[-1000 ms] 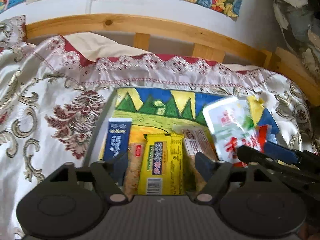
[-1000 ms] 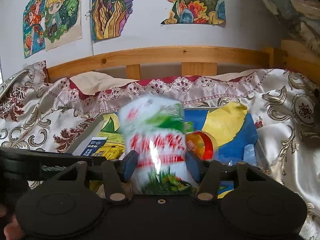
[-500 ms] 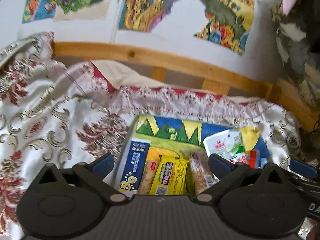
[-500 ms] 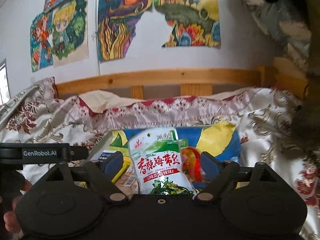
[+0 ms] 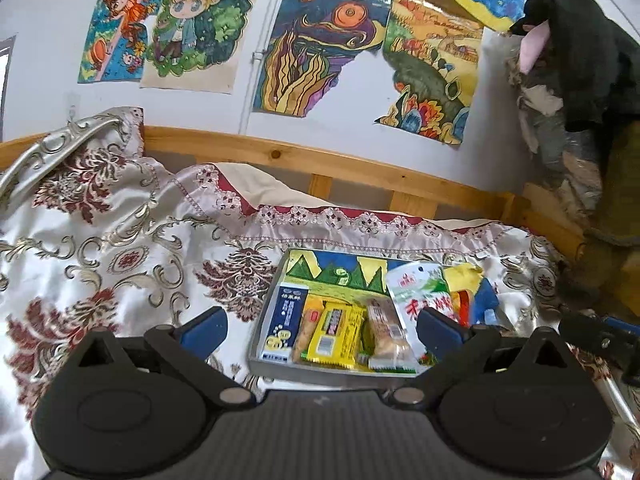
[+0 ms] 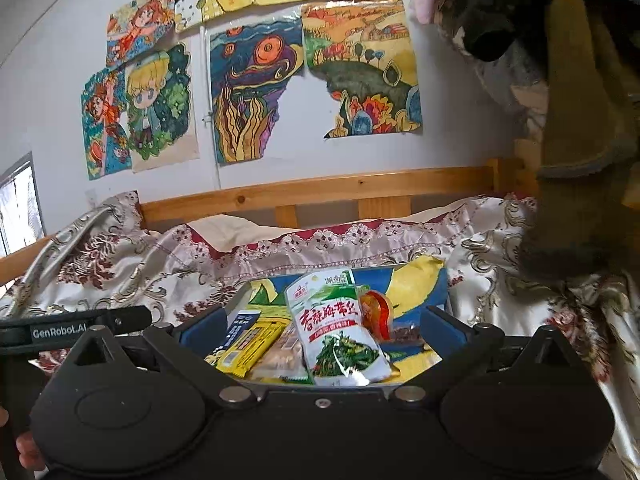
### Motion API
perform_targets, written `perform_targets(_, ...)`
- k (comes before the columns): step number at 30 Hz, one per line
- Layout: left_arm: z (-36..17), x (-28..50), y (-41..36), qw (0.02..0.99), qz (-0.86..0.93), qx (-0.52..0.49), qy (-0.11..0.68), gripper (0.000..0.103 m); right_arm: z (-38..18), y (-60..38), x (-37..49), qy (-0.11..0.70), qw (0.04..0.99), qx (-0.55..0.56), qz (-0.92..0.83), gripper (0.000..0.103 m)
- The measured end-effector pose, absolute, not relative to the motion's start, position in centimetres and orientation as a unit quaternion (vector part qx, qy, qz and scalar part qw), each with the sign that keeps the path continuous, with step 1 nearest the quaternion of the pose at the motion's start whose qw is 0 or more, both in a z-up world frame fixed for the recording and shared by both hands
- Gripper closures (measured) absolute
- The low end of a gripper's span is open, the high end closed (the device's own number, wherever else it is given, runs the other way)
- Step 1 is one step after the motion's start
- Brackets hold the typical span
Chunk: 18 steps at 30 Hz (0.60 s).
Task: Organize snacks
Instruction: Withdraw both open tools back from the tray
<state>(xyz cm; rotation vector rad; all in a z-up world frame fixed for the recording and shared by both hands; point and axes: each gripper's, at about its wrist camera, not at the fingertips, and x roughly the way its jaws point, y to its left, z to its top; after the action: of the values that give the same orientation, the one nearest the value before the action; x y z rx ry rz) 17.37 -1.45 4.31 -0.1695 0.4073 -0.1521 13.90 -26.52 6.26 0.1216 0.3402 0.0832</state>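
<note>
We are holding both the left gripper [image 5: 320,330] and right gripper [image 6: 322,326] with fingers spread apart and empty above the shallow painted tray [image 5: 340,266] on the bed, where the white-and-green seaweed snack pouch [image 6: 338,330] is lying beside the yellow wrapped bar [image 5: 334,334].

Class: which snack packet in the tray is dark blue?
The blue packet at the row's far left; its neighbours are orange, yellow and tan, and the seaweed pouch is white.
</note>
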Motion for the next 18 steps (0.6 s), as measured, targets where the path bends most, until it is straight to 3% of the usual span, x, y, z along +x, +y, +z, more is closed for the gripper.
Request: perform_targets(18,2.2,8.2,-0.1,0.975,-0.062,-0.061,0.205,0.0,4.2,-25.3,4.9,0.195,0.979,0.053,0.034,0.001)
